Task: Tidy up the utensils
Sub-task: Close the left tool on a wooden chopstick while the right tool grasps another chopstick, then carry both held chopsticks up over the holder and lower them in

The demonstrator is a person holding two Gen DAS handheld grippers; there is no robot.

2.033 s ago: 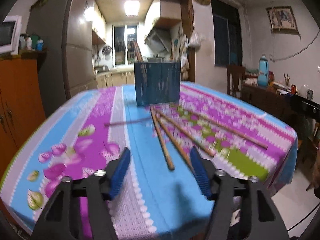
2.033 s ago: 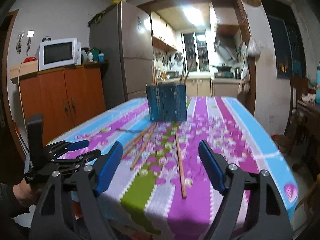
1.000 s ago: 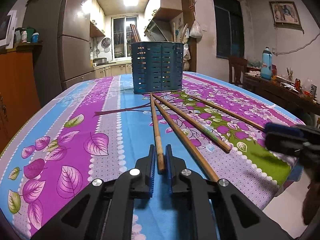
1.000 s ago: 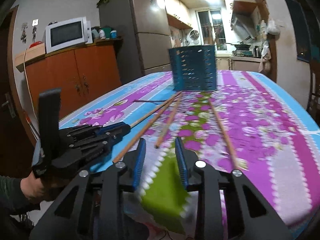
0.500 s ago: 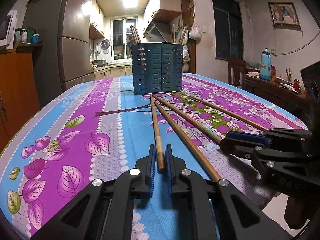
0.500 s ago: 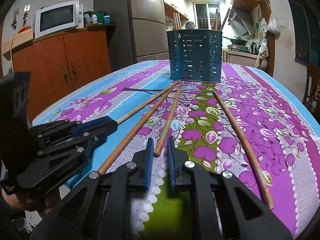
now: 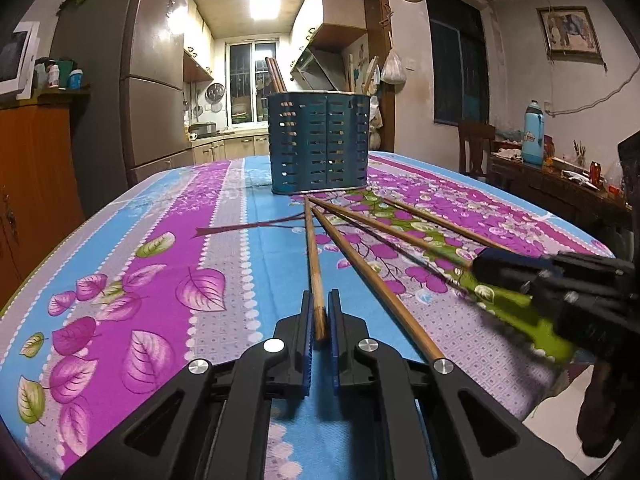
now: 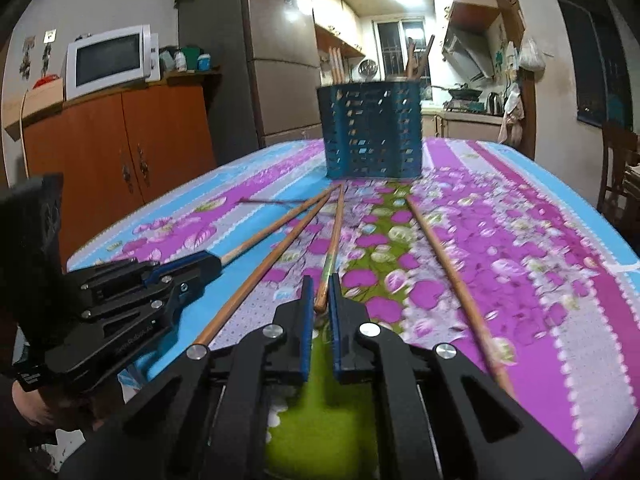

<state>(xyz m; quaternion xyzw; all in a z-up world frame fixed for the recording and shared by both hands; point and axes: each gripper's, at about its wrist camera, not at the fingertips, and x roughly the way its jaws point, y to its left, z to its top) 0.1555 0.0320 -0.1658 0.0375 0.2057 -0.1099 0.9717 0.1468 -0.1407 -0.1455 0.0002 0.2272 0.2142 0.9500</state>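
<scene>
Each chopstick's long axis points toward the slotted holder [image 7: 319,142]: left gripper [image 7: 319,330] clamps the leftmost chopstick [image 7: 311,252], right gripper [image 8: 320,300] clamps the third chopstick [image 8: 335,236].

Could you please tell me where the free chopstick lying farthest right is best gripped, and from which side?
Take the rightmost chopstick by its near end, coming in low from the near side, one finger on each flank. It lies flat, pointing toward the blue holder, with nothing close beside it, so both flanks are free.
</scene>
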